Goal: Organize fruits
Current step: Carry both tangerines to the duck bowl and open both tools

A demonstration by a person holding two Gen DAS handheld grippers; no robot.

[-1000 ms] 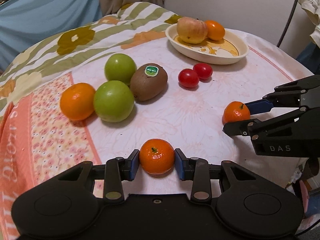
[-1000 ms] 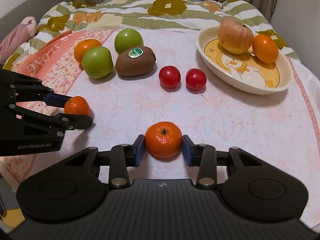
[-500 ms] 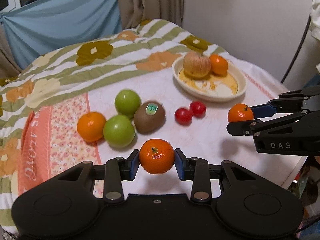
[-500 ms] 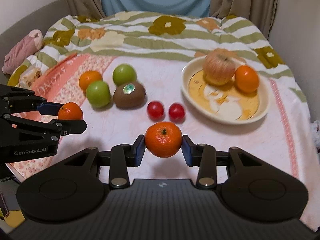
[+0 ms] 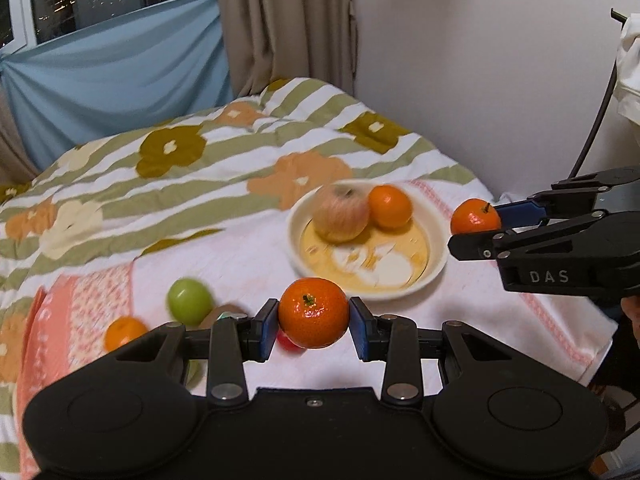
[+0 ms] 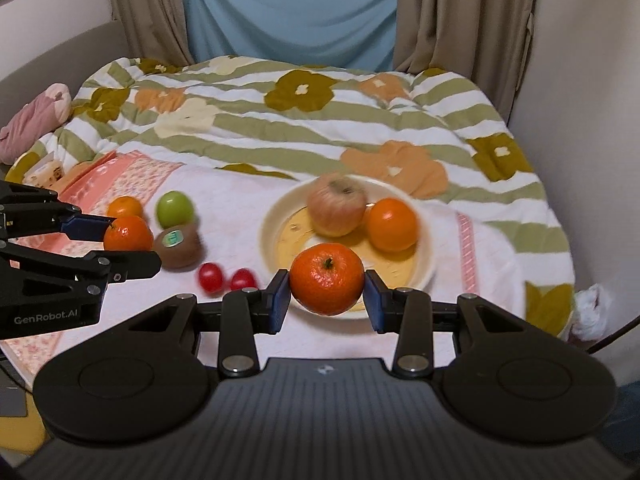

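My left gripper point(image 5: 314, 330) and right gripper point(image 6: 327, 295) are matte black, with blue pads, silver screws and white lettering.

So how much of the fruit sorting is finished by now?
Done: an apple and an orange sit in the plate. In hand: the left gripper and right gripper each hold a mandarin, clear of the cloth. Left: a green apple, another orange, a kiwi and two cherry tomatoes; a second green apple barely shows.
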